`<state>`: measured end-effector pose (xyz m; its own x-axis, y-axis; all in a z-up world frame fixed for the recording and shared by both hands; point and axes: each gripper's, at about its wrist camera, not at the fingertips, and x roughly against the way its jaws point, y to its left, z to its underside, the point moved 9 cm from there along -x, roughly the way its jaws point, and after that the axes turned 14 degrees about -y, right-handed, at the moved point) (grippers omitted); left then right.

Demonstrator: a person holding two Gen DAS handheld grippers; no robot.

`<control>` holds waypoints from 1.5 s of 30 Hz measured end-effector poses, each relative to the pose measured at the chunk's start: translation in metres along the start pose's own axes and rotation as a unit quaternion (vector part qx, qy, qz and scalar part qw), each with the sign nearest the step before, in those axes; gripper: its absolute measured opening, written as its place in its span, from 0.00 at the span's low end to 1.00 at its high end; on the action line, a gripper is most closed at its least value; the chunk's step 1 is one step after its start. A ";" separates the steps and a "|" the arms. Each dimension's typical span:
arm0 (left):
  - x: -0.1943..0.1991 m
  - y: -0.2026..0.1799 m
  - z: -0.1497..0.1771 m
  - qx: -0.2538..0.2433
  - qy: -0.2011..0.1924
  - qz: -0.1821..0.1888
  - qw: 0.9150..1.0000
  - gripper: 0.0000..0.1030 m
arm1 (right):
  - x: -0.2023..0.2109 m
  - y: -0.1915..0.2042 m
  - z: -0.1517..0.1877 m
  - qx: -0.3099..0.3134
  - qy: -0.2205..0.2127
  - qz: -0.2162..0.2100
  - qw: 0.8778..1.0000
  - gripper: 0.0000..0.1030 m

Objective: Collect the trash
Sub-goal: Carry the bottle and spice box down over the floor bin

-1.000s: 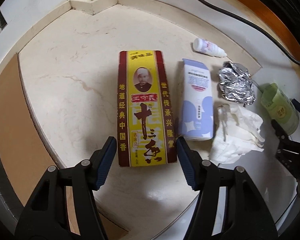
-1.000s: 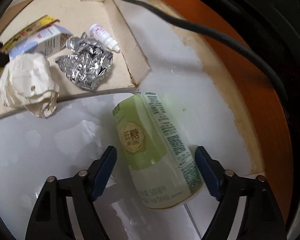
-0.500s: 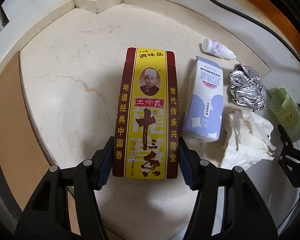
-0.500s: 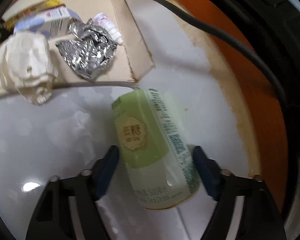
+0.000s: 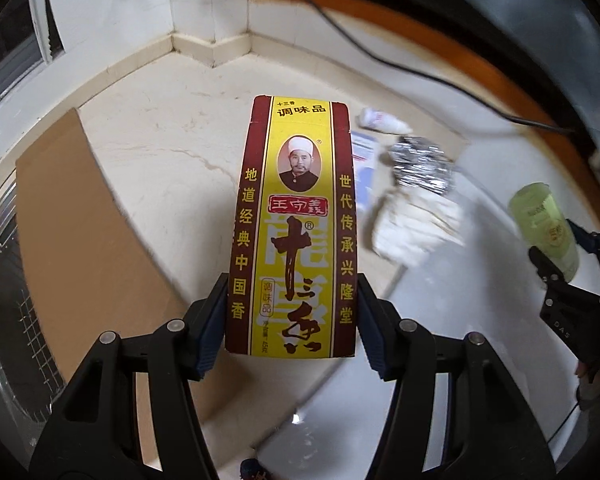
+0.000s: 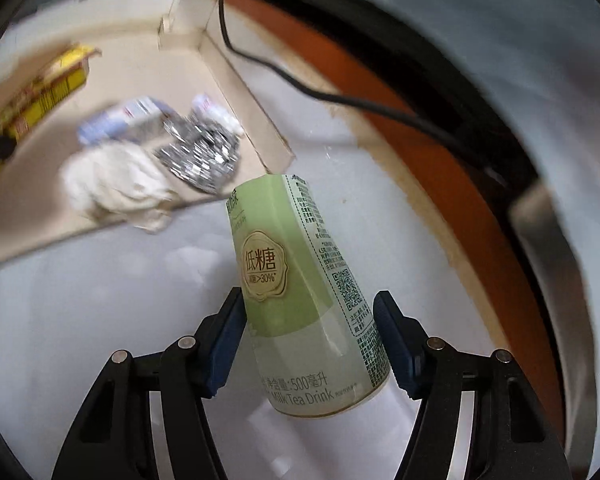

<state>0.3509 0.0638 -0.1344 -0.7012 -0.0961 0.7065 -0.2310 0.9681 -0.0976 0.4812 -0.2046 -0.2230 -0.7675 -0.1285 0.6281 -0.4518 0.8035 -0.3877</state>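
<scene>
My left gripper [image 5: 292, 320] is shut on a red and yellow seasoning box [image 5: 294, 220] and holds it above the beige marble counter [image 5: 160, 148]. My right gripper [image 6: 310, 340] is shut on a pale green milk tea bottle [image 6: 300, 292] and holds it above the white surface [image 6: 80, 320]. The bottle [image 5: 544, 224] and right gripper also show at the right of the left wrist view. The box [image 6: 40, 96] shows blurred at the left of the right wrist view.
On the counter lie a crumpled white tissue [image 5: 416, 224], a crushed foil wad [image 5: 420, 164], a white and blue carton [image 5: 364, 168] and a small white bottle [image 5: 382, 120]. A black cable [image 6: 340, 96] runs along an orange edge. A brown board [image 5: 80, 220] lies left.
Both grippers closed on their objects and lifted them: the seasoning box rose off the counter, the green bottle rose off the white surface. Both views now look from higher up.
</scene>
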 end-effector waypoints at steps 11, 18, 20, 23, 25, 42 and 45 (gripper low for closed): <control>0.135 -0.004 0.071 -0.029 -0.019 0.089 0.995 0.53 | 0.168 0.038 0.013 -0.177 -0.026 -0.062 0.982 0.62; 0.195 0.010 0.133 -0.049 -0.015 0.113 0.992 0.53 | 0.270 0.102 0.043 -0.245 -0.035 -0.093 0.964 0.63; 0.209 0.016 0.152 -0.053 -0.013 0.117 0.992 0.53 | 0.287 0.120 0.054 -0.254 -0.035 -0.099 0.961 0.63; 0.227 0.026 0.179 -0.059 -0.010 0.120 0.991 0.53 | 0.320 0.157 0.074 -0.260 -0.028 -0.104 0.960 0.63; 0.233 0.032 0.195 -0.064 -0.005 0.121 0.991 0.53 | 0.336 0.179 0.089 -0.266 -0.021 -0.109 0.958 0.63; 0.247 0.071 0.333 -0.078 0.050 0.121 0.988 0.53 | 0.352 0.310 0.193 -0.243 0.068 -0.168 0.953 0.63; 0.236 0.074 0.354 -0.077 0.063 0.113 0.989 0.53 | 0.338 0.321 0.207 -0.242 0.084 -0.179 0.950 0.63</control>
<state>-0.0701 0.0305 -0.2232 -0.6320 0.1460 0.7611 0.0334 0.9863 -0.1614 -0.0178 -0.1104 -0.2752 -0.5021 -0.3823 0.7757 -0.3770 0.9040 0.2015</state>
